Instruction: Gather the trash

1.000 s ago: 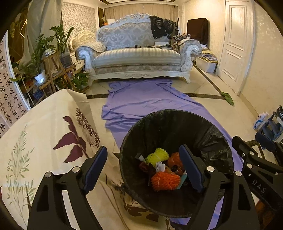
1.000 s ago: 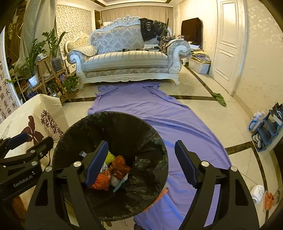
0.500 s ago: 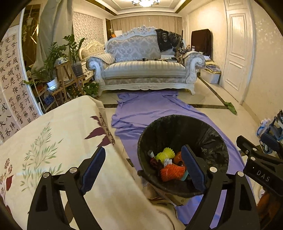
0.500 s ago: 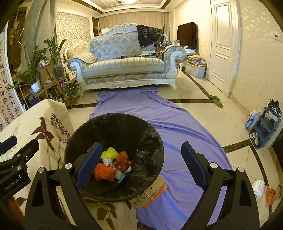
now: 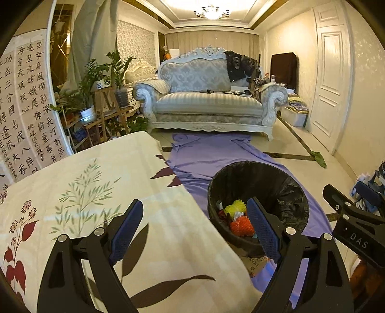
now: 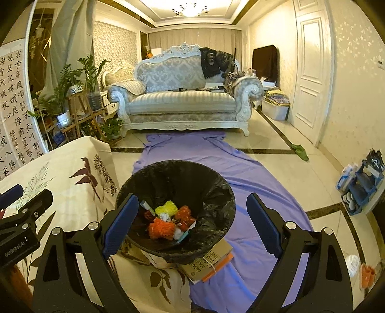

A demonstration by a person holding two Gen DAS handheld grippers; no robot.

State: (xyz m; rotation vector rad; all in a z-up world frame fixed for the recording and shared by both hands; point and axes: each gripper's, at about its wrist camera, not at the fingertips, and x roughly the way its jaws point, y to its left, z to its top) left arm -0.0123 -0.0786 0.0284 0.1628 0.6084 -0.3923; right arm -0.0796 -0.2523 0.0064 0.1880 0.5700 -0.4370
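Both claws, left and right, had risen from the bin, spread wide, empty; trash seemed collected.

I am in a home's living room. Ahead of me stands an ornate pale-grey sofa with a carved white frame, under a lit ceiling chandelier. Green potted plants on wooden stands line the side beside a hanging calligraphy scroll. A white panelled door, polished tile floor and blue shoe rack complete it.
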